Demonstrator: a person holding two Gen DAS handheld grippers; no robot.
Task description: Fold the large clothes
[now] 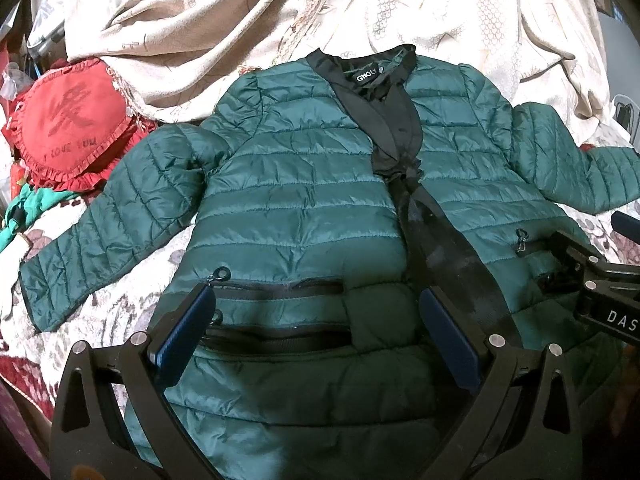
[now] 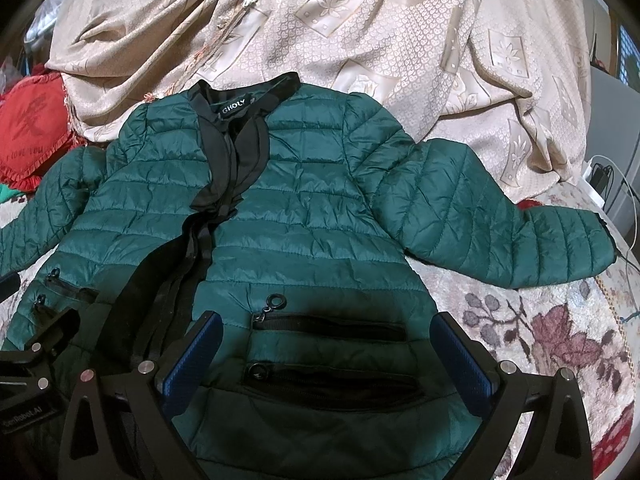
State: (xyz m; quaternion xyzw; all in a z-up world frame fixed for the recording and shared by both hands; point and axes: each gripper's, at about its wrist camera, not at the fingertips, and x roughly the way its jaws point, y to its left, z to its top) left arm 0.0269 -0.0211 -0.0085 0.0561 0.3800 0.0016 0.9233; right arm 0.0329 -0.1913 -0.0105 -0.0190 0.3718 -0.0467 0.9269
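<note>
A dark green quilted jacket [image 1: 304, 200] with black front trim lies face up and spread out on a floral bed cover, both sleeves stretched sideways. It also fills the right wrist view [image 2: 312, 216]. My left gripper [image 1: 316, 312] is open and empty, low over the jacket's left pocket zips near the hem. My right gripper [image 2: 324, 344] is open and empty over the right pocket zips; its body shows at the right edge of the left wrist view [image 1: 600, 280].
A crumpled beige patterned blanket [image 2: 360, 32] lies behind the collar. A red frilled cushion [image 1: 68, 120] sits at the far left. The floral bed cover [image 2: 540, 320] shows beside the right sleeve. Cables and a charger [image 2: 604, 176] are at the right edge.
</note>
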